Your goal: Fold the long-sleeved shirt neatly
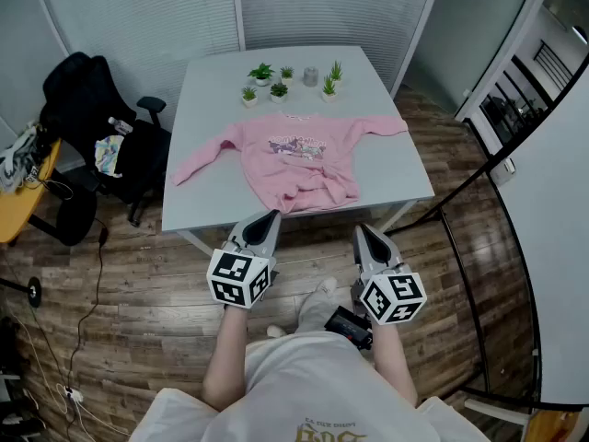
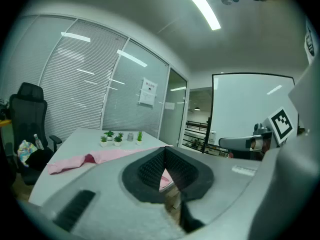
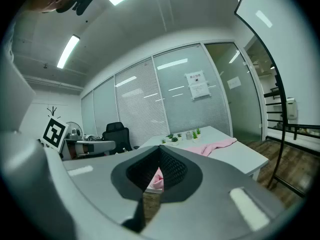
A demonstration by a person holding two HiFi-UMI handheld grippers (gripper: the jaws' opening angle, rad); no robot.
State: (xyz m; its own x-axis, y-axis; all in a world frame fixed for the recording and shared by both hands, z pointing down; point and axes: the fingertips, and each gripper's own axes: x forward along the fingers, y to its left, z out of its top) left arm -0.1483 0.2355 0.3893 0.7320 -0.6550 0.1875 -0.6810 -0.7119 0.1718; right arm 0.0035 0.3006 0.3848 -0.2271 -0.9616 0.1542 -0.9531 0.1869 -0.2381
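Observation:
A pink long-sleeved shirt [image 1: 293,157] lies spread on the white table [image 1: 207,86], sleeves out to both sides, its hem bunched at the near edge. In the left gripper view the shirt [image 2: 95,157] shows beyond the jaws, and in the right gripper view the shirt [image 3: 215,146] lies on the tabletop. My left gripper [image 1: 270,217] and right gripper [image 1: 362,232] hover over the floor short of the table's near edge, both shut and empty. Each points toward the shirt's hem without touching it.
Several small potted plants [image 1: 279,79] and a grey cup [image 1: 311,75] stand at the table's far side. A black office chair [image 1: 87,109] with items on it is at the left, beside a yellow desk [image 1: 23,196]. Cables [image 1: 87,311] run across the wooden floor.

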